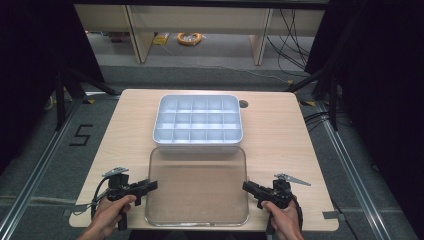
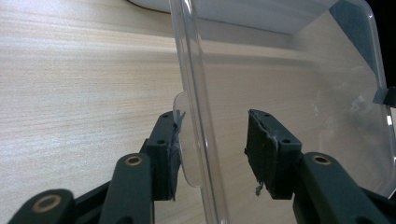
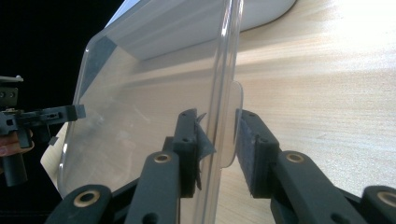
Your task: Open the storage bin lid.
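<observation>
A clear plastic lid [image 1: 197, 187] lies flat on the wooden table, just in front of a pale grey tray [image 1: 197, 143] divided into several compartments. My left gripper [image 1: 154, 185] is at the lid's left edge. In the left gripper view its jaws [image 2: 212, 135] straddle the lid's rim [image 2: 191, 93]: one pad sits against the small tab and the other stands well off. My right gripper [image 1: 245, 186] is at the lid's right edge. Its jaws [image 3: 217, 126] also straddle the rim and tab [image 3: 233, 126], with a narrow gap at the outer pad. Both stand open.
The tray's compartments look empty. A round cable hole [image 1: 243, 104] sits in the table beside the tray's far right corner. Bare wood lies to either side of the lid. The table's front edge is close under both hands.
</observation>
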Demonstrator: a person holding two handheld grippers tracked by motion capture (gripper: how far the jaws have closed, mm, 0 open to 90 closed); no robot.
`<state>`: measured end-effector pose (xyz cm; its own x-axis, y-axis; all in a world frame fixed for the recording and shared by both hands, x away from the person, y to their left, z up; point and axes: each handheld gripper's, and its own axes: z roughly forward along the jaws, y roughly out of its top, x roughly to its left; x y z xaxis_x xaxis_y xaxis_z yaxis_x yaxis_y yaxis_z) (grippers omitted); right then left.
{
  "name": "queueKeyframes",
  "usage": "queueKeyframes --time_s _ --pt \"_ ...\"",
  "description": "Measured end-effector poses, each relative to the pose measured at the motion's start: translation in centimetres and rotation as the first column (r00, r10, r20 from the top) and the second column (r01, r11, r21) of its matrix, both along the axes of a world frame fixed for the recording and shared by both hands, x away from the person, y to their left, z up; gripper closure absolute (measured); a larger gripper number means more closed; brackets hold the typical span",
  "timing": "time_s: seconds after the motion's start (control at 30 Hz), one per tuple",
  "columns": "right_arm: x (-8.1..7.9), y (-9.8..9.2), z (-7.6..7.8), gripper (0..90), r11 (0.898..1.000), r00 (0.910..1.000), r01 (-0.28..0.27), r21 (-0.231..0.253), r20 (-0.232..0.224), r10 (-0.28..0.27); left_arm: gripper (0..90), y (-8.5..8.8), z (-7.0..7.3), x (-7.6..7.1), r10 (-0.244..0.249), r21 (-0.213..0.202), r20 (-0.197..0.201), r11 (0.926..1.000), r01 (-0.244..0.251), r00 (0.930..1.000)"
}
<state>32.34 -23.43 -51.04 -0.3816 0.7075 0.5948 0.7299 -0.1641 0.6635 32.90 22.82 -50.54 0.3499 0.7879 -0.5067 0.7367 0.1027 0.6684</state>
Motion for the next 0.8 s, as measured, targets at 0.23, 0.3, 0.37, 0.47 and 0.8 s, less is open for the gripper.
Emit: queueKeyframes --time_s 0.23,0.3,0.37,0.47,0.8 --pt "0.2 0.1 -0.2 69.1 1.000 0.9998 -0.003 -0.014 -0.021 0.003 52.7 0.1 -0.5 0.4 -0.025 0.016 -0.036 0.9995 0.026 0.9990" --pt "0.4 0.1 -0.5 68.8 1.000 0.9998 0.002 -0.018 -0.020 -0.003 52.5 0.0 -0.7 0.5 -0.018 0.016 -0.031 0.9997 0.019 0.9994" --pt "0.3 0.2 -0.4 68.2 1.000 0.9986 0.001 -0.013 -0.052 -0.002 52.2 0.0 -0.8 0.6 -0.025 0.015 -0.043 0.9995 0.026 0.9988" --pt "0.6 0.2 -0.7 67.4 0.999 0.9994 -0.010 -0.036 -0.033 0.009 51.4 0.0 -0.9 0.6 -0.031 0.026 -0.053 0.9991 0.032 0.9981" --pt "1.0 0.3 -1.0 65.9 0.998 0.9995 -0.021 -0.062 -0.027 0.019 49.1 -0.3 -1.2 0.8 -0.022 0.045 -0.057 0.9987 0.025 0.9982"
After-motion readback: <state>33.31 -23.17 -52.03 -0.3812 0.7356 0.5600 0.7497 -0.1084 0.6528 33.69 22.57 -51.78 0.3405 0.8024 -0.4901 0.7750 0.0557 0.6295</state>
